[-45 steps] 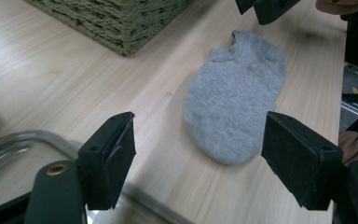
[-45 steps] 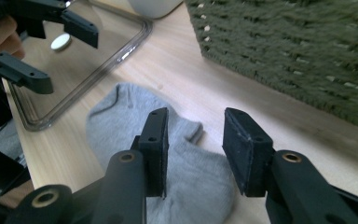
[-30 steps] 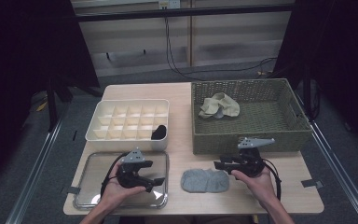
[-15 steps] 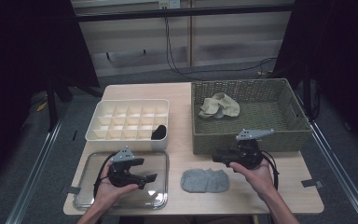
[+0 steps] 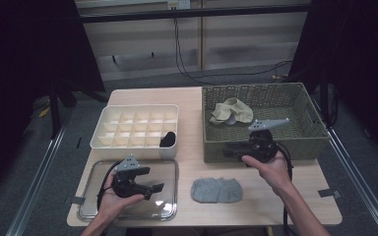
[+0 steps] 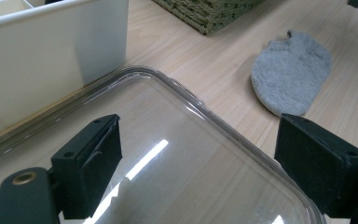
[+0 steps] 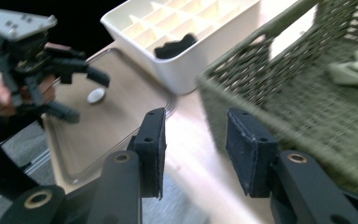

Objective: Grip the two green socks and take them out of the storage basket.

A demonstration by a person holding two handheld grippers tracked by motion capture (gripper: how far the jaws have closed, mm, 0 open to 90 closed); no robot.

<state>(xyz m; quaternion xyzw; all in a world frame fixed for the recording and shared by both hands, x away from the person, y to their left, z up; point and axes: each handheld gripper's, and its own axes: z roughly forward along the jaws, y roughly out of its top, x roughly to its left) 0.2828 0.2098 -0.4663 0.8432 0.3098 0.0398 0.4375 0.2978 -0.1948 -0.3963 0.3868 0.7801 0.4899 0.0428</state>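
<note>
A grey sock point(image 5: 216, 190) lies flat on the wooden table near its front edge; it also shows in the left gripper view point(image 6: 291, 72). My left gripper point(image 5: 150, 189) hovers open and empty over a clear plastic lid point(image 5: 166, 169); between its jaws point(image 6: 205, 168) is the lid point(image 6: 191, 140). My right gripper point(image 5: 231, 151) is held open and empty in front of the wicker basket point(image 5: 256, 88), pointing left. Beyond its jaws point(image 7: 198, 151) is bare table beside the basket's corner point(image 7: 242, 93).
A white divided box point(image 5: 133, 146) behind the lid holds a black sock point(image 5: 168, 139) in its front right cell. Beige socks point(image 5: 231, 111) lie in the basket. The table's front edge is close to both hands.
My right gripper has risen and moved away from the grey sock toward the basket's front wall. My left gripper has shifted slightly left over the lid.
</note>
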